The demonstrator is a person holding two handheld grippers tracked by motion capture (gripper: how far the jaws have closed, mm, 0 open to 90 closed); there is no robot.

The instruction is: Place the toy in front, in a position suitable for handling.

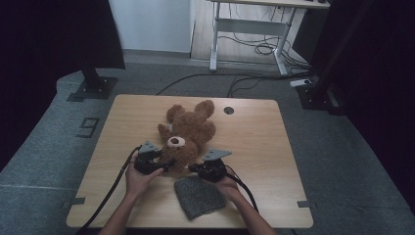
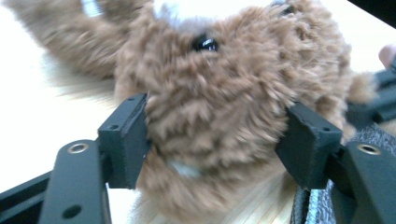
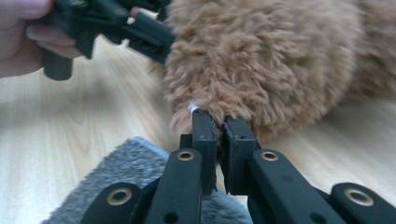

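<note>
A brown teddy bear (image 1: 186, 132) lies on its back on the wooden table (image 1: 274, 142), head toward me. My left gripper (image 1: 168, 164) has its jaws spread wide around the bear's head (image 2: 219, 107), both pads pressing into the fur. My right gripper (image 1: 193, 168) comes in from the other side. In the right gripper view its jaws (image 3: 219, 119) are almost together, pinching fur at the lower edge of the head (image 3: 261, 60). A grey knitted hat (image 1: 198, 196) lies flat just in front of the bear, under the right gripper (image 3: 116, 168).
A round cable hole (image 1: 228, 110) sits near the table's far edge. Beyond the table stand a white desk frame (image 1: 249, 29) with loose cables and black stand bases (image 1: 93, 88) on the floor at left and right (image 1: 313, 95).
</note>
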